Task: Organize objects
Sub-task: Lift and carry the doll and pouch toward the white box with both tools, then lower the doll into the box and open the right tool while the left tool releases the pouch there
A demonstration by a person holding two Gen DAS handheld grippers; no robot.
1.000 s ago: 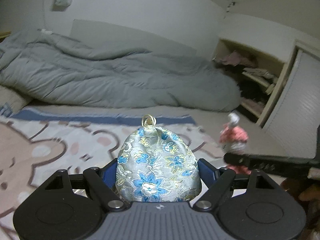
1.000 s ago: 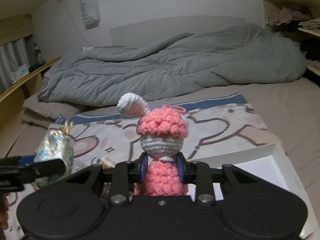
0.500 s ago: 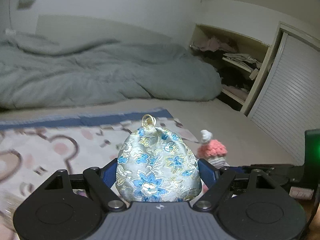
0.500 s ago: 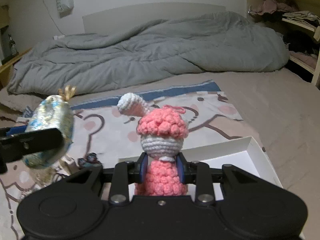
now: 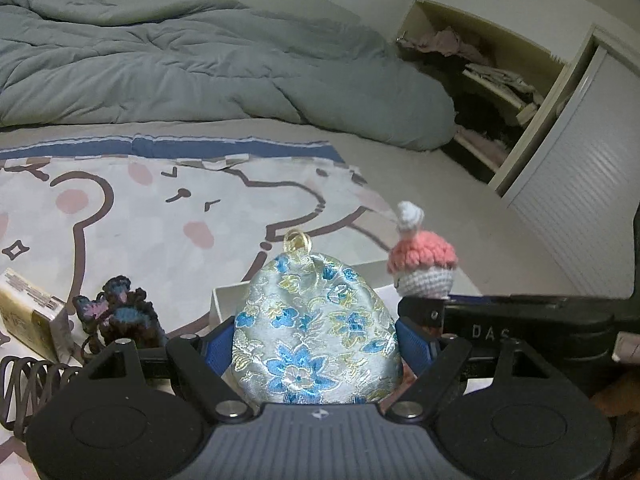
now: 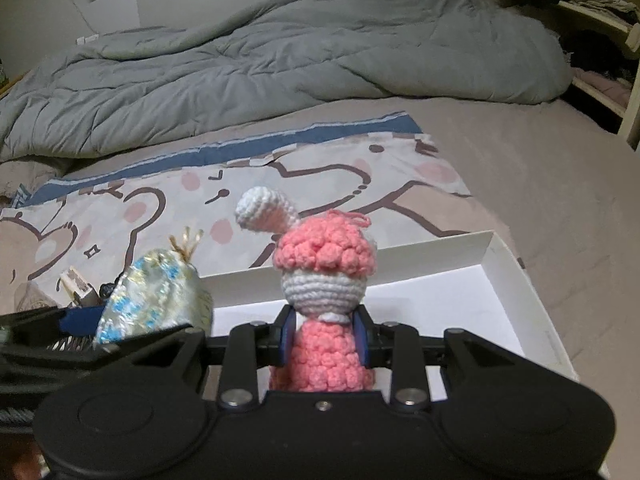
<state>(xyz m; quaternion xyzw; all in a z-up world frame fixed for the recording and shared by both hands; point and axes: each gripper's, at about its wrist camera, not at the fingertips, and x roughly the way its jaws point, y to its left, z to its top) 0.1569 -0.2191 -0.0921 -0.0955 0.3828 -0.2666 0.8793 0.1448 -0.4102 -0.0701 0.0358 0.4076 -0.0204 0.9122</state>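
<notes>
Hauling both finds to the box (image 6: pixel 508 280), left gripper (image 5: pixel 316 344) clamping the pouch (image 5: pixel 316 332), right gripper (image 6: pixel 324 340) pinching the doll (image 6: pixel 324 280), next lower inside and let go.

Dim, cool indoor light leaves both views grainy and soft, with dark rounded corners, bowed edges, and glare on the white box (image 6: pixel 508 280) at lower right.

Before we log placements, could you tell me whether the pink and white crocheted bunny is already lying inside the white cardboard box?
No, the pink and white crocheted bunny sits upright in the right tool, above the white cardboard box.
</notes>
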